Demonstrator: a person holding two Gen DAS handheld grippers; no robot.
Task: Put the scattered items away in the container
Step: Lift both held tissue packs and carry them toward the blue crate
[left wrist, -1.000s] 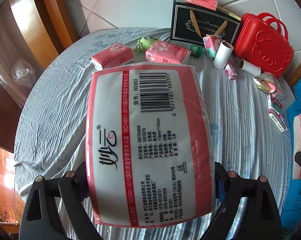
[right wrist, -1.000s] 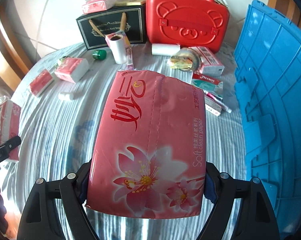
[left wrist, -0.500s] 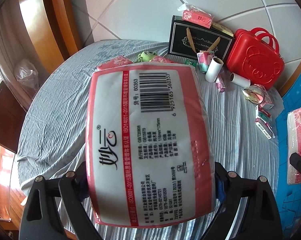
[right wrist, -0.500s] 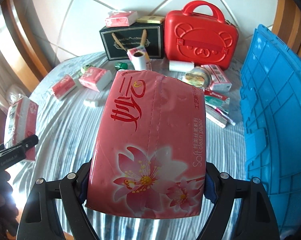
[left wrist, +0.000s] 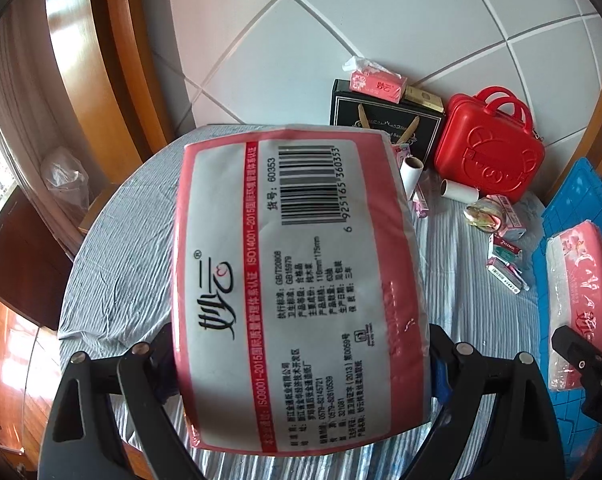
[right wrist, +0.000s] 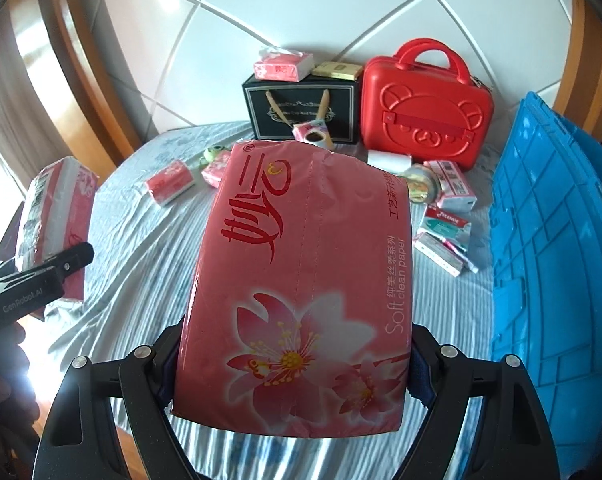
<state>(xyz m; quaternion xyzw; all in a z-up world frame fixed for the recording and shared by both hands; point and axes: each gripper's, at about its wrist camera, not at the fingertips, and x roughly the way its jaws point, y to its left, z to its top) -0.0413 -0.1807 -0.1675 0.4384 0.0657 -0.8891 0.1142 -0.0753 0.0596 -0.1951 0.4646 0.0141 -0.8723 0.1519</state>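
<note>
Left wrist view, item one: left tongs (left wrist: 301,364) pinching a tissue pack, label side up (left wrist: 297,280), barcode toward 12 o'clock, both pads pressed on its long sides, pack lifted clear of the striped sheet (left wrist: 117,248).

Right wrist view, item two: right tongs (right wrist: 295,360) pinching a pink flowered tissue pack (right wrist: 301,276), pads against both sides, pack raised above the sheet.

Item three: blue container (right wrist: 557,248), at 3 o'clock in the right view, beside the bed; lattice wall facing the camera.

Remaining loose stock on the bed, right view:
- small tissue pack (right wrist: 171,181) at 10 o'clock, lying flat;
- second small pack (right wrist: 217,172) just beside it, a green toy (right wrist: 213,153) touching its far edge;
- paper roll (right wrist: 318,138) at 12 o'clock, upright, before a black gift bag (right wrist: 301,110);
- red bear case (right wrist: 427,114) at 1 o'clock, standing, beside the bag;
- opened tissue pack (right wrist: 283,66) on top of the bag;
- cluster of small boxes (right wrist: 445,232) at 2 o'clock, near the container.
</note>
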